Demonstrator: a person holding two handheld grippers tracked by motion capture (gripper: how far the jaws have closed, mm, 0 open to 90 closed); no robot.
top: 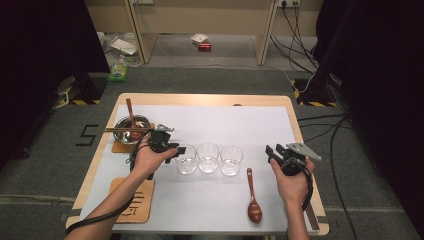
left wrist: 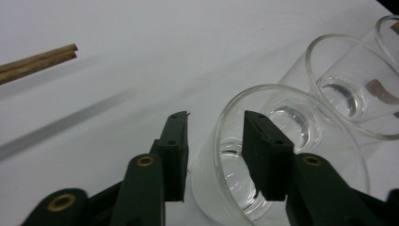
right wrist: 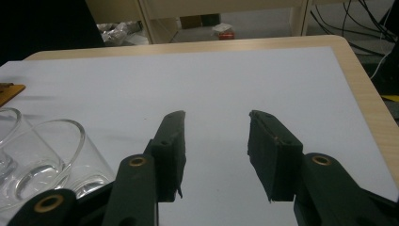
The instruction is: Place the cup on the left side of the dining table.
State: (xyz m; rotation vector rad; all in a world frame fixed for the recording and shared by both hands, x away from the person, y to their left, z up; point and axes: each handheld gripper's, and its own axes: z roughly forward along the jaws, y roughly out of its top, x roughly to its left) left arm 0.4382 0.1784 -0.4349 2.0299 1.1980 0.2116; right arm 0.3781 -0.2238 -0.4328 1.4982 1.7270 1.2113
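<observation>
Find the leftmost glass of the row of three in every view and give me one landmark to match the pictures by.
High view: the leftmost glass stands at the table's middle, at the tips of the left gripper.
Left gripper view: bottom centre, its near wall between the jaws, one inside, one outside.
Right gripper view: probably the glass cut by the left edge.
Shared landmark: the row's rightmost glass.

Bright overhead light, dark surrounds — soft shadows; the chopsticks (left wrist: 37, 63) perhaps slightly blurred.
</observation>
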